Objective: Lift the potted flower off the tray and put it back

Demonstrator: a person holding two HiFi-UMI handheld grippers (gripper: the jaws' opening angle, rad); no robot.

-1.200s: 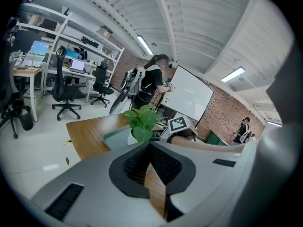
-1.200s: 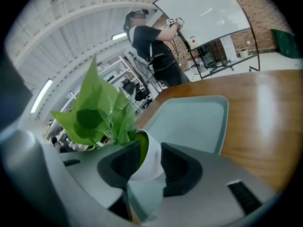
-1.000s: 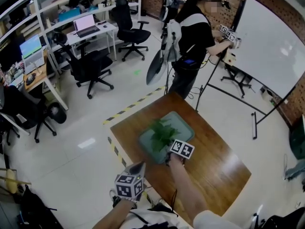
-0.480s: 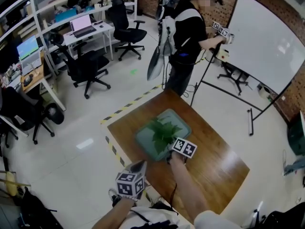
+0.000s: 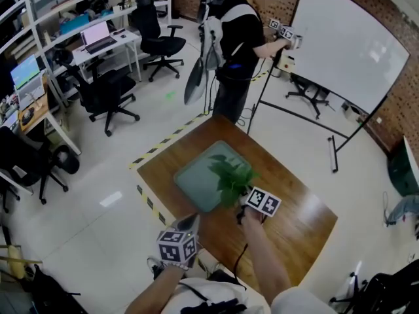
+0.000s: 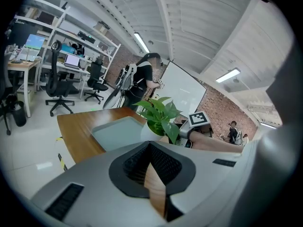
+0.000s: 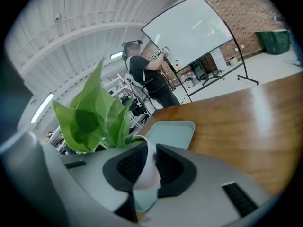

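Up off the tray (image 5: 196, 175) has come the potted flower (image 5: 232, 175), which sat at its middle a second ago. It now hangs over the tray's near right corner, with the right gripper (image 5: 241, 208) clamped on the white pot's rim. Near the tray's front edge, the left gripper (image 5: 191, 222) is pinched closed and empty.

A leafy green plant (image 5: 232, 177) in a white pot (image 6: 150, 131) sits upright, pinched by the right gripper (image 7: 144, 167), just off the near right edge of the tray (image 5: 196, 180). The tray is pale green and lies flat on the counter (image 5: 294, 208).
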